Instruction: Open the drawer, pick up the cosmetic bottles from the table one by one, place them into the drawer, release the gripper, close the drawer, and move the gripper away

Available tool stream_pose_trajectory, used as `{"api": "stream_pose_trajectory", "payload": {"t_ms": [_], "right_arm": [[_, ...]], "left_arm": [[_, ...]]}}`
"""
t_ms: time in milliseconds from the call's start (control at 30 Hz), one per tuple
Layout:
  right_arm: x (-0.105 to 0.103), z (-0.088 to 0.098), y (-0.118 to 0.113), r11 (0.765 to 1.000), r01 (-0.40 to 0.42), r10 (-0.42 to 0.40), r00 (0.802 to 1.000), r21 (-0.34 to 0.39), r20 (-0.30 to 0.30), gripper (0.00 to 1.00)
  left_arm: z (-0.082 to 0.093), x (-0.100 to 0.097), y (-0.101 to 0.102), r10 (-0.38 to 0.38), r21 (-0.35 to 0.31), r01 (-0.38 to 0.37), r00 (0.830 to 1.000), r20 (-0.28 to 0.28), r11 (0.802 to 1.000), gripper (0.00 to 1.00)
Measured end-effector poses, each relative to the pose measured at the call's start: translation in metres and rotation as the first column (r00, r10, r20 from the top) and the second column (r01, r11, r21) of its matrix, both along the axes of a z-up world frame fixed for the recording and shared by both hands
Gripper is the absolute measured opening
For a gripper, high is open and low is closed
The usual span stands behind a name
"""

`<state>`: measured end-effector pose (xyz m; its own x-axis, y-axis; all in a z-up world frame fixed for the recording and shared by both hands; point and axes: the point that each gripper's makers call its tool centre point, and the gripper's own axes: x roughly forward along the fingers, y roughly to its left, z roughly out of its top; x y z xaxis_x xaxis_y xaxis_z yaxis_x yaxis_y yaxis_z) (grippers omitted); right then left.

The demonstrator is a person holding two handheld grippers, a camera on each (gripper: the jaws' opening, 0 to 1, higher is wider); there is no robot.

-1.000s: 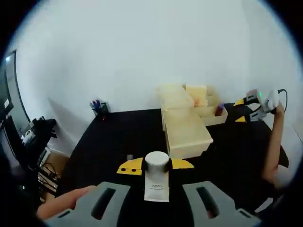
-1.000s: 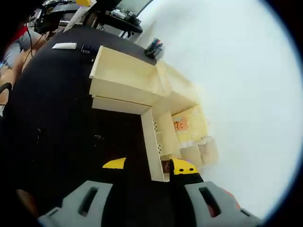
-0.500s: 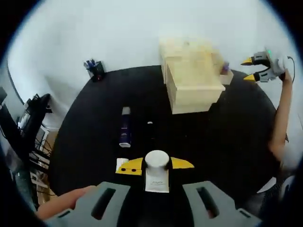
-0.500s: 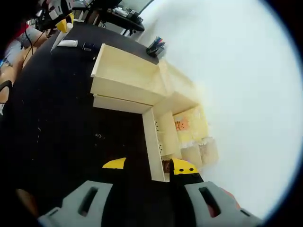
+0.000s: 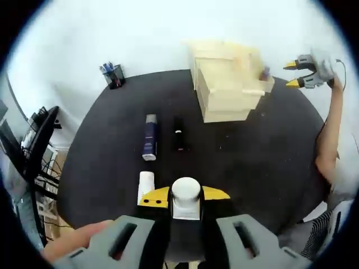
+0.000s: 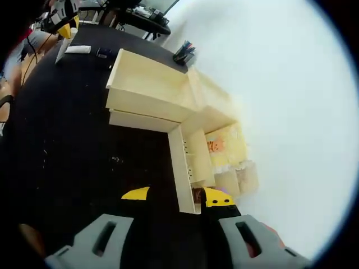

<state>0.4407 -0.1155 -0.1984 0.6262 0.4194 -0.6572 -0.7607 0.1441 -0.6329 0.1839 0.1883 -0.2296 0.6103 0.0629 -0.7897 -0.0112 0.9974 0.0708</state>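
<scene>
Left gripper view: a white cosmetic bottle [image 5: 186, 197] is clamped between the yellow-tipped jaws of the left hand-held gripper [image 5: 185, 196], at bottom centre of the frame, raised over the black tabletop [image 5: 263, 162]. Three more bottles are seen lying on the tabletop: a white one [image 5: 145, 185] just left of the jaws, a dark blue one with a white cap [image 5: 149, 144] at centre left, and a black one [image 5: 179, 140] just beside it to the right. The wooden drawer unit [image 5: 227, 89] is seen at upper centre, drawer pulled out toward the camera. A pen holder [image 5: 114, 75] is placed at upper left, by the wall. The right hand-held gripper [image 5: 291, 74] is held up at upper right, jaws apart, nothing between them.

Right gripper view: the open drawer [image 6: 148, 89] is seen at upper left of the frame; whether anything lies in it cannot be told. The right hand-held gripper [image 6: 171, 195] is seen at bottom centre, jaws spread and empty, the edge of the wooden unit running between the tips; contact cannot be told. The left hand-held gripper [image 6: 63, 19] with its white bottle is seen at the far upper left.
</scene>
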Motion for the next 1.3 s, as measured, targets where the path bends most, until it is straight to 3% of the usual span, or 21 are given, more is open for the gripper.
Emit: {"api": "stream_pose_trajectory", "payload": {"t_ms": [133,233,400,600,700,800,967,1100,1300], "right_arm": [[-0.004,-0.001,0.001,1.000,-0.001,0.001,1.000,-0.011,0.002,0.31],[-0.003,0.000,0.001,1.000,-0.005,0.005,1.000,-0.015,0.004,0.31],[0.000,0.001,0.000,1.000,0.000,0.000,1.000,-0.018,0.003,0.31],[0.007,0.004,-0.004,1.000,0.011,-0.011,1.000,-0.008,0.002,0.31],[0.008,0.003,-0.003,1.000,0.013,-0.013,1.000,-0.011,-0.002,0.31],[0.011,0.001,-0.003,1.000,0.017,-0.017,1.000,-0.018,-0.003,0.31],[0.013,0.002,0.000,0.999,0.018,-0.018,1.000,-0.029,-0.004,0.31],[0.012,0.000,0.001,0.999,0.012,-0.013,1.000,-0.046,-0.006,0.31],[0.009,-0.001,0.000,0.999,0.008,-0.009,1.000,-0.048,-0.013,0.31]], "left_arm": [[-0.011,0.003,0.011,0.016,0.037,-0.015,0.999,-0.033,0.999,0.14],[-0.023,0.017,0.012,0.032,0.016,-0.031,0.998,-0.052,0.999,0.14],[-0.052,0.048,0.012,0.033,0.024,-0.029,0.982,-0.184,0.999,0.14],[-0.086,0.066,0.019,0.057,0.039,-0.048,0.967,-0.248,0.998,0.14],[-0.097,0.069,0.017,0.017,0.007,-0.016,0.968,-0.250,1.000,0.15],[-0.094,0.070,0.020,0.011,-0.007,-0.013,0.973,-0.231,1.000,0.15],[-0.072,0.077,0.019,-0.025,-0.058,0.015,0.984,-0.175,0.998,0.16],[-0.057,0.089,0.026,-0.023,-0.046,0.017,0.991,-0.131,0.999,0.17],[-0.050,0.111,0.038,-0.022,-0.023,0.019,0.993,-0.112,1.000,0.20]]}}
